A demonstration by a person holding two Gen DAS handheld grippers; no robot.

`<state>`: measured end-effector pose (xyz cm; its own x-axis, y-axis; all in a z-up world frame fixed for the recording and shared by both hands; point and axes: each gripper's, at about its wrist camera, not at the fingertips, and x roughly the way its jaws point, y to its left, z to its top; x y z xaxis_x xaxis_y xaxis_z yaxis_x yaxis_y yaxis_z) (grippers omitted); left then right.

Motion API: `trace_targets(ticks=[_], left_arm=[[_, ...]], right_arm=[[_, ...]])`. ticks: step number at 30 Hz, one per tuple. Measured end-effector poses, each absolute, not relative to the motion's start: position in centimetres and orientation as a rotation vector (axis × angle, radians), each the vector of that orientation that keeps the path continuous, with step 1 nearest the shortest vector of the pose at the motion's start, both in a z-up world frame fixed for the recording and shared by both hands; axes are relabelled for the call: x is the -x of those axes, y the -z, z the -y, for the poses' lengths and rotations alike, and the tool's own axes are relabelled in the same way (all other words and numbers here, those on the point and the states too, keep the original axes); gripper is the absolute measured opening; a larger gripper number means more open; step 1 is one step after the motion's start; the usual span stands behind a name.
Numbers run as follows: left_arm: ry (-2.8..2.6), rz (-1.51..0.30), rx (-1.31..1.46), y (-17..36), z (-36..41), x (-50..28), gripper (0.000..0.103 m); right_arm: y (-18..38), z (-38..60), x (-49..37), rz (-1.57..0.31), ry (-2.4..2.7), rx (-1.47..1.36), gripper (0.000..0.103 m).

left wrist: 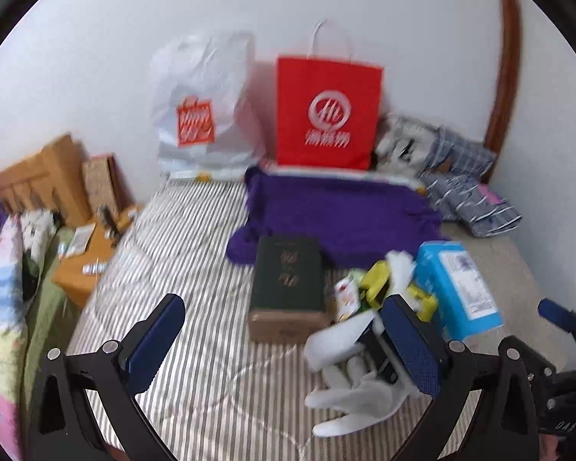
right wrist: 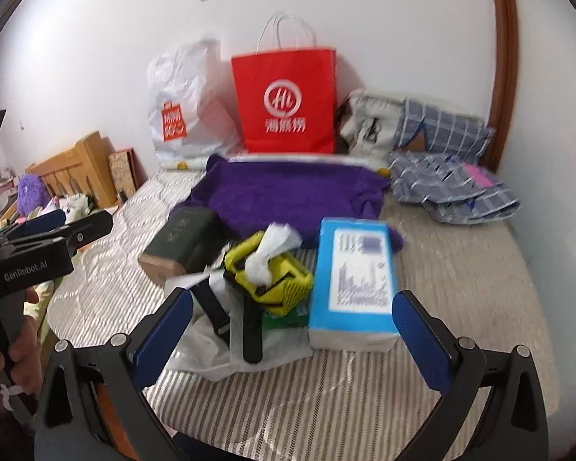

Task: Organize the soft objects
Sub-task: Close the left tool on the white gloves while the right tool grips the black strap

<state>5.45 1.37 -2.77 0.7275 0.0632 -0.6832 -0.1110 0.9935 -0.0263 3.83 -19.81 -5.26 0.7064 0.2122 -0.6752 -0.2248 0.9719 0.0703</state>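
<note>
Both tongs are standing wide with nothing between them: the left gripper point(left wrist: 284, 342) and the right gripper point(right wrist: 292, 330) are hovering over the striped bed cover point(right wrist: 326, 395). The soft white fabric glove point(left wrist: 349, 395) is lying just beside the left gripper's right finger, near the yellow plastic tissue holder point(right wrist: 268, 272). For a good pick, I think the left gripper should be coming down centred over the glove's palm, closing only on cloth.

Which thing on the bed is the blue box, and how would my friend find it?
Look at the red paper bag against the wall, then come forward over the purple blanket. The blue box lies just past it, right of the yellow thing: the only bright blue box, with a white label.
</note>
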Motion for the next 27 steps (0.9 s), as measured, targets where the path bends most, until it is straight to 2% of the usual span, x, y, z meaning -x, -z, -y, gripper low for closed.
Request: trace_targets(ticks=[5, 7, 10, 16, 24, 26, 27], left_arm=[[-0.102, -0.83, 0.103, 6.1, -2.5, -5.8, 0.103], [-0.102, -0.844, 0.109, 7.1, -2.8, -5.8, 0.103], [-0.092, -0.87, 0.108, 8.2, -3.1, -6.1, 0.103], [-0.084, -0.889, 0.088, 9.0, -3.3, -7.0, 0.103], [-0.051, -0.899, 0.099, 9.6, -4.2, -7.9, 0.103], [-0.043, -0.902, 0.11, 9.8, -4.6, -8.0, 0.103], [-0.04, -0.903, 0.115, 9.9, -4.7, -8.1, 0.103]], right_arm=[[9.8, 18.7, -4.7, -0.855, -0.293, 0.036, 0.077], [11.5, 18.3, -5.0, -0.893, -0.308, 0.043, 0.065], [13.4, 17.6, -5.6, -0.932, -0.334, 0.04, 0.052], [15.4, 15.8, -7.5, -0.987, -0.352, 0.056, 0.032], [16.8, 14.7, -9.4, -1.018, -0.328, 0.079, 0.033], [16.8, 14.6, -9.6, -1.01, -0.322, 0.096, 0.02], [16.6, 14.5, -9.7, -1.007, -0.324, 0.108, 0.02]])
